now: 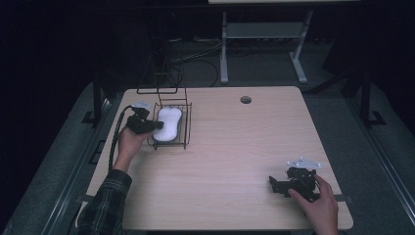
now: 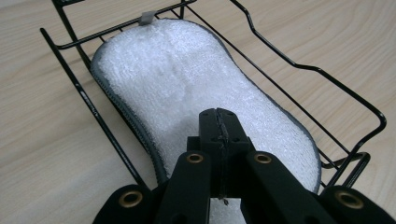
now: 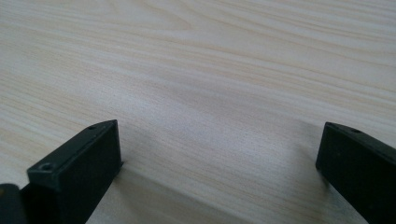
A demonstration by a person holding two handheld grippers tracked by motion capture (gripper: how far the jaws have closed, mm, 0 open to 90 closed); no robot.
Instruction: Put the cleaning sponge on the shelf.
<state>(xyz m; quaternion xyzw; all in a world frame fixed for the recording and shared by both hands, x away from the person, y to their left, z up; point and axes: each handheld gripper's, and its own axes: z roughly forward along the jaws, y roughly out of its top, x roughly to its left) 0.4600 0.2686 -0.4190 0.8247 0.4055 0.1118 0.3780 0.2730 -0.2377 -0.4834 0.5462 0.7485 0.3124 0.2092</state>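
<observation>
One white sponge pad, peanut-shaped with a grey stitched edge, lies flat in the one black wire rack at the table's far left. In the high view its long axis runs away from me, and in the left gripper view it runs straight ahead along my jaws' own line. My left gripper sits right over the pad's near end, jaws pressed together tip to tip; I see no pile or fold of the pad pinched between them, so I read them as closed on nothing, tips at or just above the terry. Whether they actually touch the surface I cannot tell. The pad lies dead ahead and below the left jaws, with rack wires flanking both long sides. My right gripper rests well apart at the near right corner, jaws standing wide over bare wood, nothing between them. Left hand is clearly the nearer one. Count: one pad, one rack, two grippers. My judgement is that the jaws must reopen before any grasp along that axis.
</observation>
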